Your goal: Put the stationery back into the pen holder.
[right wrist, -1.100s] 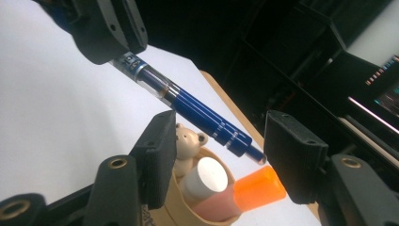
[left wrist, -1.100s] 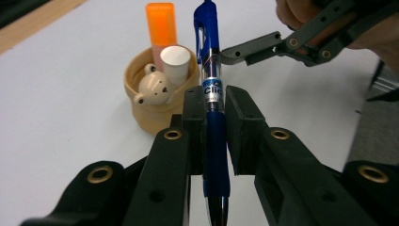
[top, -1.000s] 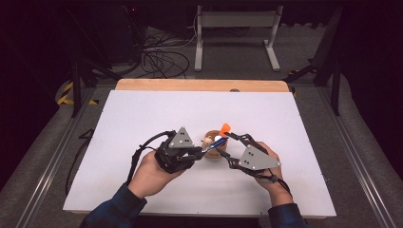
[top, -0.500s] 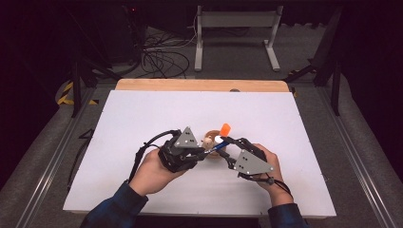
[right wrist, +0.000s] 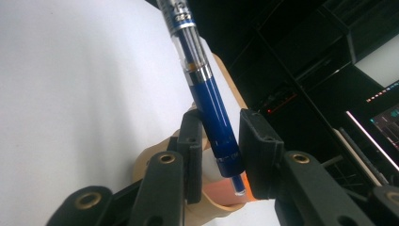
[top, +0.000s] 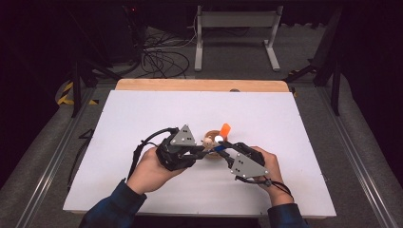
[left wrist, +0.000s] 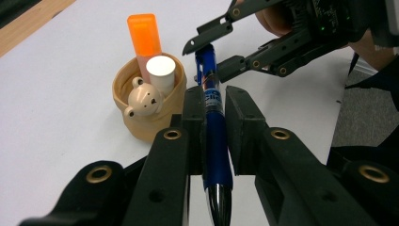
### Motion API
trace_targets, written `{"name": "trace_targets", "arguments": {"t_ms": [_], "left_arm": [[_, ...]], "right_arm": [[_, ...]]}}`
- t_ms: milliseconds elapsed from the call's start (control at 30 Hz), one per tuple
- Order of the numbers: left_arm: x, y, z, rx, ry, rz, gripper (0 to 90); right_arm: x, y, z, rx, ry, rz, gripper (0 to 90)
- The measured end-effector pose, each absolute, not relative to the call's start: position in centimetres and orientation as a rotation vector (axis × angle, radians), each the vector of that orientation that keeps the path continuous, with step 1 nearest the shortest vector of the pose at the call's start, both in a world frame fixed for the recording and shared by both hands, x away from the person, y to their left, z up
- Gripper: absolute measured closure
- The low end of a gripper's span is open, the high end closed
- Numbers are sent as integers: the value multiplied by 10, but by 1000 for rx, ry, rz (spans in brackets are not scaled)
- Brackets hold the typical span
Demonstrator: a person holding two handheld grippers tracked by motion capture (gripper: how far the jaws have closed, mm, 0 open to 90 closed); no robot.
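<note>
Blue pen (left wrist: 212, 117) held between two hand-held grippers over the white table (top: 142, 118), just on the near side of a tan pen cup (left wrist: 141, 127). Left gripper (left wrist: 212, 101): jaws closed tight on the pen barrel at mid-length, pads pressed on both sides, chrome tip end pointing back toward the camera in the left gripper view. Right gripper (right wrist: 219, 141): jaws just been closing, now drawn in around the clip end of the same pen; left pad against the barrel, right pad beside it with a thin gap visible in the right gripper view, so full contact on that side not certain. Seen from the left gripper view, right gripper's two black fingers (left wrist: 209, 35) straddling the top of the pen from the upper right. In the high view, left gripper (top: 205, 153) and right gripper (top: 222, 148) meeting tip to tip near the table's middle, a hand behind each, blue-sleeved forearms entering from the bottom edge. Pen cup (top: 212, 142) standing upright on the table, touching neither gripper as far as visible; bear figure (left wrist: 142, 101) on its front wall. Inside the cup: orange marker (left wrist: 145, 40) upright, tallest item; white-capped cylinder (left wrist: 161, 70) beside it. Wooden strip (top: 199, 85) along the table's far edge.
</note>
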State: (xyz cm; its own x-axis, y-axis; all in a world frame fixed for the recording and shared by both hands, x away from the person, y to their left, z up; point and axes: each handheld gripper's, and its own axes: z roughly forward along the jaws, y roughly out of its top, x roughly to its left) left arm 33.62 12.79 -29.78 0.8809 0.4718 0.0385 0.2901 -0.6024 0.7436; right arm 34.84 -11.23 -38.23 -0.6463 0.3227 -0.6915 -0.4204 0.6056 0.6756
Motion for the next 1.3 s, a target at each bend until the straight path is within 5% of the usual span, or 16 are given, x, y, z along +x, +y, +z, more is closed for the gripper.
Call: {"name": "trace_targets", "arguments": {"t_ms": [533,1300], "left_arm": [[337,130,-294,2203,528,282,799],[335,144,-302,1809,476,464,404]], "right_arm": [[346,-101,-389,-152,2069,1117,799],[355,-105,-386,136,2106,1484,798]]}}
